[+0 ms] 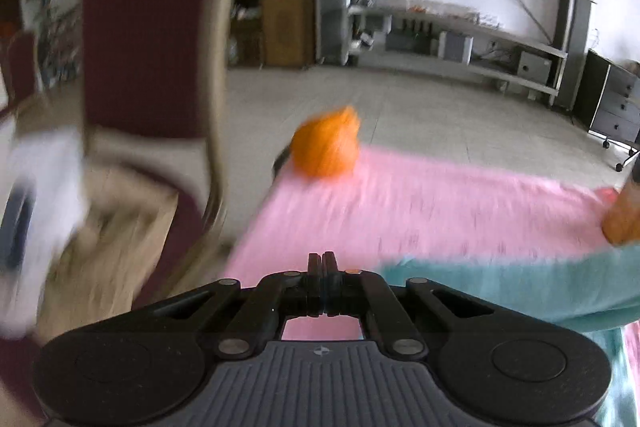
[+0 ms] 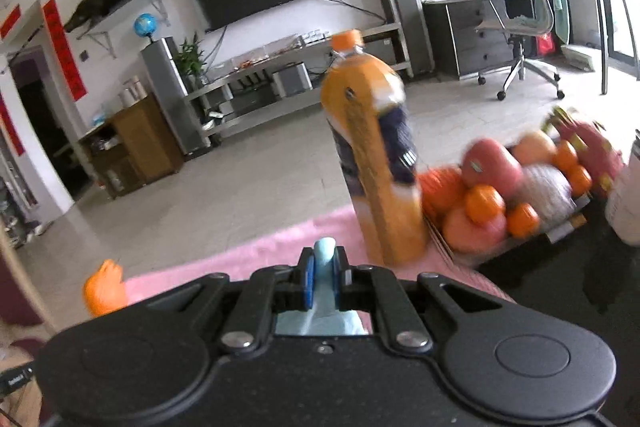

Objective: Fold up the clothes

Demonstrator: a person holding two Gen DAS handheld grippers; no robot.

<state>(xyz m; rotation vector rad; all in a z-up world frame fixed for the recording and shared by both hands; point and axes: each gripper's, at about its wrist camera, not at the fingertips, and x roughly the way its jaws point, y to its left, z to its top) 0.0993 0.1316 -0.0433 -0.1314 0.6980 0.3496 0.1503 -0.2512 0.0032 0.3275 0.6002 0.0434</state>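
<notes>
Your teal garment [image 1: 520,291] lies on the pink cloth [image 1: 400,203] that covers the desk, stretching off to the right of your left hand-held gripper [image 1: 322,267]; its far end is cut off by the frame edge and its outline is smeared by motion blur. A pinched fold of that same teal fabric stands up between the blue pads of your right hand-held gripper [image 2: 324,267], which is clamped on it. Your left hand-held gripper has its jaws pressed together; whether any cloth is caught there, you cannot tell.

One orange fruit [image 1: 326,145] sits at the pink cloth's far left corner, blurred. One orange drink bottle [image 2: 372,155] stands upright just beyond your right hand-held gripper, and in the left view only its lower part shows at the right edge. Right of the bottle a box of mixed fruit [image 2: 520,187] is too blurred to count. One dark red chair [image 1: 148,27] stands left of the desk.
</notes>
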